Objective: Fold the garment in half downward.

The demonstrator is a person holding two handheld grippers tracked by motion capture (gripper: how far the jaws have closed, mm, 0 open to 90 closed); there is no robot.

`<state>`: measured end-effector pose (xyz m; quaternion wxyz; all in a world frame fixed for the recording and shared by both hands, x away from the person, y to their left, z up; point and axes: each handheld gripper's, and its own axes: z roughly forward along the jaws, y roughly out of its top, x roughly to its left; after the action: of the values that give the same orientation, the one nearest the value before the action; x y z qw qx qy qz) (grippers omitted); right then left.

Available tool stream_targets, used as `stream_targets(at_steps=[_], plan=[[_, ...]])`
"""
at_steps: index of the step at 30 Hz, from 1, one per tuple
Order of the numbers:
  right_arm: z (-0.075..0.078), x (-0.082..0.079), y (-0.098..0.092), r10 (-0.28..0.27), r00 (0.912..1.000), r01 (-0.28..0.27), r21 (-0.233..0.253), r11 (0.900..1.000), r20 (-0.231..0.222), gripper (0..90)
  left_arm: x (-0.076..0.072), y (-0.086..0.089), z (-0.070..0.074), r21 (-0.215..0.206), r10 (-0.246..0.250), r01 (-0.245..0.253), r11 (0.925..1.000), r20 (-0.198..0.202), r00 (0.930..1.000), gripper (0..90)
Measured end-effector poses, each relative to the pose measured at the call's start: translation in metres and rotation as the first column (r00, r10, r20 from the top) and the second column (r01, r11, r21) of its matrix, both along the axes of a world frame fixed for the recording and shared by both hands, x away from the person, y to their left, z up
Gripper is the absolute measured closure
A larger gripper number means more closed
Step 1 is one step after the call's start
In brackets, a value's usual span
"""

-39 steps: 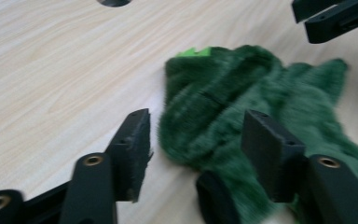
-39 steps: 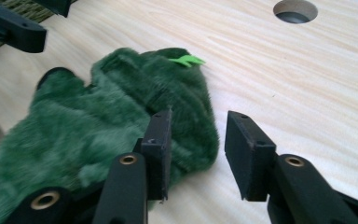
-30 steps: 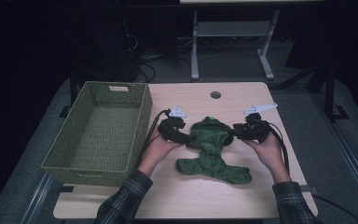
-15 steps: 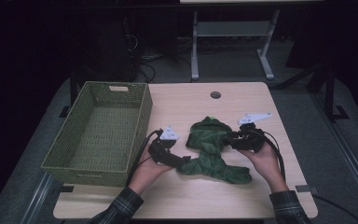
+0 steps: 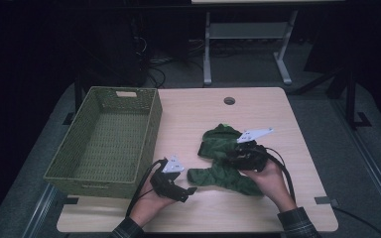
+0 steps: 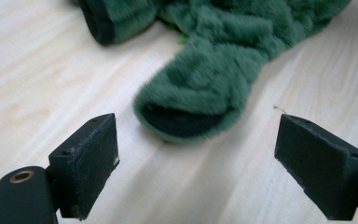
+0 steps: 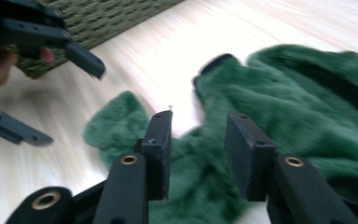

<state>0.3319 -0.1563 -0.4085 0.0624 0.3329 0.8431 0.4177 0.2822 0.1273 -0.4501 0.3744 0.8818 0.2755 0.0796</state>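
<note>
A fuzzy green garment (image 5: 223, 161) lies on the wooden table (image 5: 273, 109), beside the green basket (image 5: 104, 139). The left gripper (image 5: 186, 192) is wide open, aimed at a sleeve opening (image 6: 182, 122). The right gripper (image 5: 232, 157) sits over the fluffy cloth, jaws partly apart, holding nothing. The soft fur could slip out if the jaws pinch too little cloth.

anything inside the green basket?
The green basket looks empty: bare woven floor and inner walls in the high view. Its near wall hides a strip of floor closest to the person.
</note>
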Motion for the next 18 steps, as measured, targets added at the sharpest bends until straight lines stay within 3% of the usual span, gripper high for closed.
stream_targets(at_steps=[3,10,14,18], plan=[[-0.001,-0.005,0.013,0.005,1.0000,-0.005,-0.004,1.000,0.006,64.2,-0.007,0.000,-0.006,0.020,-0.010,0.010,0.9998,-0.006,0.9999,12.7],[-0.005,-0.016,0.049,0.095,0.9955,-0.094,-0.008,0.995,0.007,65.8,-0.012,0.003,-0.016,0.053,-0.023,0.024,0.9983,-0.016,0.9996,12.7],[-0.008,-0.021,0.069,0.144,0.9895,-0.144,-0.012,0.989,0.000,67.0,-0.015,0.003,-0.020,0.068,-0.021,0.020,0.9975,0.010,0.9997,12.8],[-0.016,-0.023,0.087,0.180,0.9836,-0.180,-0.051,0.982,-0.002,68.9,-0.016,0.004,-0.023,0.066,-0.032,0.030,0.9974,0.036,0.9988,12.7]])
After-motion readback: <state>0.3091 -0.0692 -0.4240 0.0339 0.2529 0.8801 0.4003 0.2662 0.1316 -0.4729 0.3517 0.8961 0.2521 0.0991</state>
